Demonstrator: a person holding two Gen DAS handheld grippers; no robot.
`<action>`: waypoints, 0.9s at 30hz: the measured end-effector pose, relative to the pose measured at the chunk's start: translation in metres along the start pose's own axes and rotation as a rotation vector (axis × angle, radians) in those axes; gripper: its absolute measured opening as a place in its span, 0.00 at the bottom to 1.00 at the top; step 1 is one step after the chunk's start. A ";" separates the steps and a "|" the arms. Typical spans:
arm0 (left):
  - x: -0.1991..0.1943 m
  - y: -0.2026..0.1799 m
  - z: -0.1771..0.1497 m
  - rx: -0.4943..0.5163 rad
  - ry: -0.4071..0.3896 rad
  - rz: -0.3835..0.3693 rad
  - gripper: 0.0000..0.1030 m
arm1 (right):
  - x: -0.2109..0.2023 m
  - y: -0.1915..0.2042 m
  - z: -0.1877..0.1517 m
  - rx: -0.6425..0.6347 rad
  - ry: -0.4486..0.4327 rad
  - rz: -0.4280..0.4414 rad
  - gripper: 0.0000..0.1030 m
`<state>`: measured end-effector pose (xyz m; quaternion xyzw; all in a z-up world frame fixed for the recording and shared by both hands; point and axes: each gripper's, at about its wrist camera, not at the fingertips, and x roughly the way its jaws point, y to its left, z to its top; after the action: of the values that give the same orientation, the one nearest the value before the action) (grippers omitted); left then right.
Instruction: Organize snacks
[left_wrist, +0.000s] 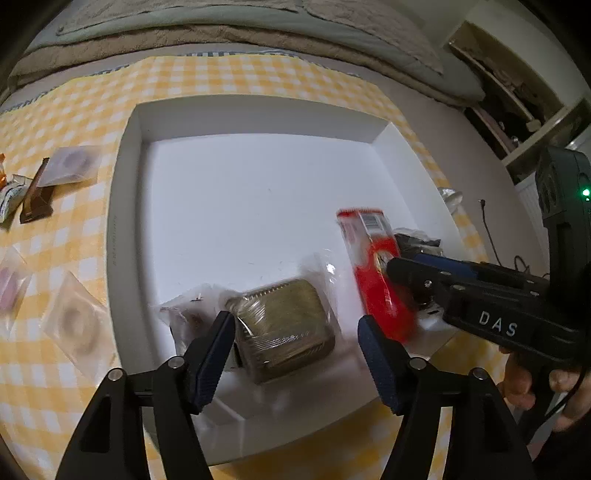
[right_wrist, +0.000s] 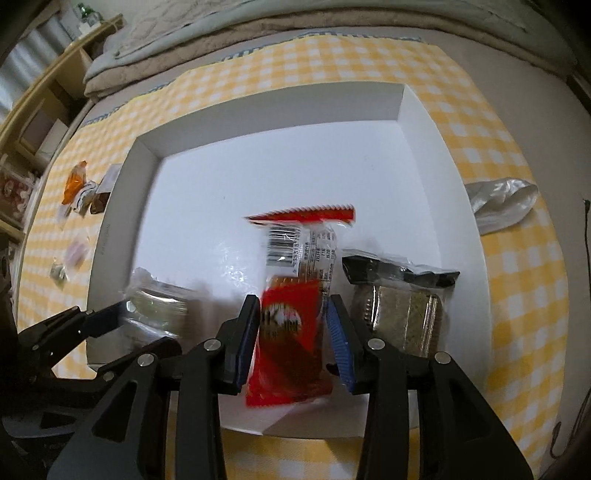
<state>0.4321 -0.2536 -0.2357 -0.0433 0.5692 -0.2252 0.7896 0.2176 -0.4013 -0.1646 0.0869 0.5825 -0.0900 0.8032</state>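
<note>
Right wrist, white box (right_wrist: 424, 155) far half bare

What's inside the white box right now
The white box holds a red snack packet between the right tongs, a clear-wrapped greenish bar, and a dark-topped pack. Whatever lies beneath them is covered.

Right hand-held gripper (left_wrist: 402, 273): black body, white "DAS" lettering, blue finger pads, silver screws, green LED; bare-skinned fingers (left_wrist: 517, 380).
</note>
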 end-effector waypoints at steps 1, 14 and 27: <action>-0.004 -0.003 -0.002 0.004 -0.002 0.001 0.65 | -0.002 -0.002 -0.001 0.006 -0.001 0.000 0.38; -0.051 -0.010 -0.023 0.077 -0.056 0.027 0.66 | -0.027 0.008 -0.012 -0.017 -0.058 -0.022 0.40; -0.108 -0.001 -0.046 0.082 -0.111 0.028 0.66 | -0.061 0.022 -0.031 -0.038 -0.128 -0.063 0.47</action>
<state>0.3625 -0.2019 -0.1565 -0.0155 0.5155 -0.2347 0.8240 0.1757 -0.3696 -0.1151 0.0473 0.5339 -0.1097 0.8371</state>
